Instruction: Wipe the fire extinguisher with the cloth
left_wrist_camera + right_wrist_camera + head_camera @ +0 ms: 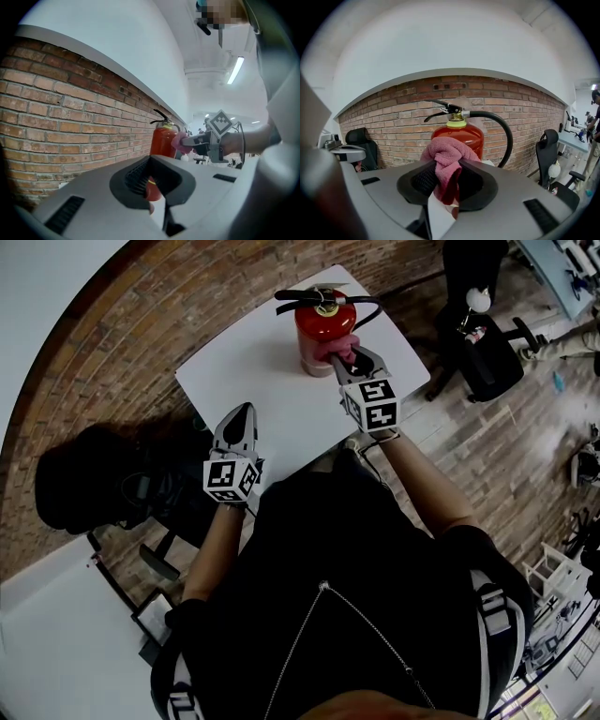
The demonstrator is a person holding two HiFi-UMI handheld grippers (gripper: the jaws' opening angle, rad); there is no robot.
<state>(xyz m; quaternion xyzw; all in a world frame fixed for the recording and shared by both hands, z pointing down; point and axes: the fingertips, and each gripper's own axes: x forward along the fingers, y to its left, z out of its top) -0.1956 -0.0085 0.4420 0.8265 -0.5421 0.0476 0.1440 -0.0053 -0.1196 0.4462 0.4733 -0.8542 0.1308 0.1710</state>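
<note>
Left gripper (244, 411) hovered over near edge of white table (246, 367), jaws drawn narrow, nothing between them. Further out, right gripper (338, 362) reached forward, jaws clamped on bunched pink cloth (445, 161). Cloth pressed against the side of the red fire extinguisher (319, 326), which stood upright at the table's far edge, black hose curving right. Brick wall (389, 117) behind.

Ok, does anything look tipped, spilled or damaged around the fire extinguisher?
Nothing stands out. The fire extinguisher stands upright on the white table, hose attached, and the right gripper holds the pink cloth bunched against its side. No spill shows.
</note>
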